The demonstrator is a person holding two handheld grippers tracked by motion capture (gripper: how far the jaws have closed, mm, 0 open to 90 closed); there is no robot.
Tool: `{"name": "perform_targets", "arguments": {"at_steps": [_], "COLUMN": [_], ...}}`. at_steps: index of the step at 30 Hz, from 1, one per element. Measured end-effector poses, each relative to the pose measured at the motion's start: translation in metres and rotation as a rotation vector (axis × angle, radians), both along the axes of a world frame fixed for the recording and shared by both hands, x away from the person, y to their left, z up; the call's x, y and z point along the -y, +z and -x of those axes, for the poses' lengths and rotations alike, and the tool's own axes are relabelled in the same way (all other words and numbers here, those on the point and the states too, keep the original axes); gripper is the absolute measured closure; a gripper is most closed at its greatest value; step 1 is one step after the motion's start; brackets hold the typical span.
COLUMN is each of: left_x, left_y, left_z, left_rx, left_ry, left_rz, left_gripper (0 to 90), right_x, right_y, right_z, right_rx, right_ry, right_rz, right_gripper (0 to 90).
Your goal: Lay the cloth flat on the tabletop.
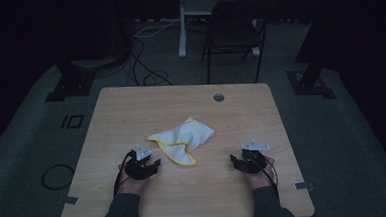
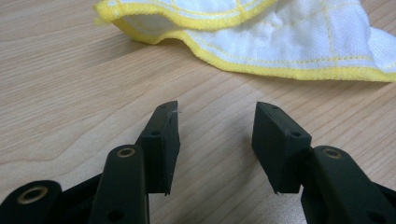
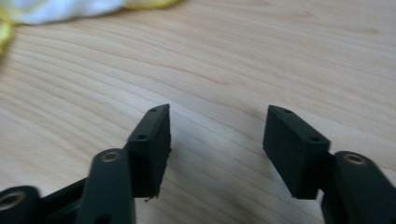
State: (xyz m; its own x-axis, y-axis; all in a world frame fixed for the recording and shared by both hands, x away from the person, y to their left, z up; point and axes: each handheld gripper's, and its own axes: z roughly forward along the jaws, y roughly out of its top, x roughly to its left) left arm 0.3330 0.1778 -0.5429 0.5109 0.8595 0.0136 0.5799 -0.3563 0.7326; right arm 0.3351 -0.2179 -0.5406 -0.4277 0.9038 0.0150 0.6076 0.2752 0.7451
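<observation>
Both hand-held grippers, left (image 1: 155,165) and right (image 1: 235,161), rest released on the bench (image 1: 131,106), flanking the crumpled yellow-edged cloth (image 1: 185,138) mid-bench. Grasping hasn't begun; next, each should reach a cloth edge.

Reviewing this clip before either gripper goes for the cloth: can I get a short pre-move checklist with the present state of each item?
1. Left gripper open, nothing between its jaws: ok.
2. Right gripper open, nothing between its jaws: ok.
3. Cloth lying crumpled on the table, free of both grippers: ok.
4. Cloth spread flat: not ok.
5. Bare wood between left gripper and the cloth's yellow hem: ok.
6. Anything hidden under the cloth: cannot tell.
</observation>
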Motion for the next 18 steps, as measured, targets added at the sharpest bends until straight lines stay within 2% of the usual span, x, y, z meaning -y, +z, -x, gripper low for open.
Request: {"name": "perform_targets", "arguments": {"at_steps": [11, 18], "left_x": [0.001, 0.007], "left_y": [0.001, 0.006], "left_z": [0.002, 0.007], "left_rx": [0.002, 0.017], "left_ry": [0.001, -0.034], "left_rz": [0.005, 0.013], "left_gripper": [54.8, 54.6], "right_x": [-0.015, -0.03], "right_y": [0.015, 0.023], "right_z": [0.008, 0.01], "right_rx": [0.04, 0.062], "right_ry": [0.066, 0.107], "right_rz": [-0.008, -0.005], "right_gripper": [47.9, 48.9]}}
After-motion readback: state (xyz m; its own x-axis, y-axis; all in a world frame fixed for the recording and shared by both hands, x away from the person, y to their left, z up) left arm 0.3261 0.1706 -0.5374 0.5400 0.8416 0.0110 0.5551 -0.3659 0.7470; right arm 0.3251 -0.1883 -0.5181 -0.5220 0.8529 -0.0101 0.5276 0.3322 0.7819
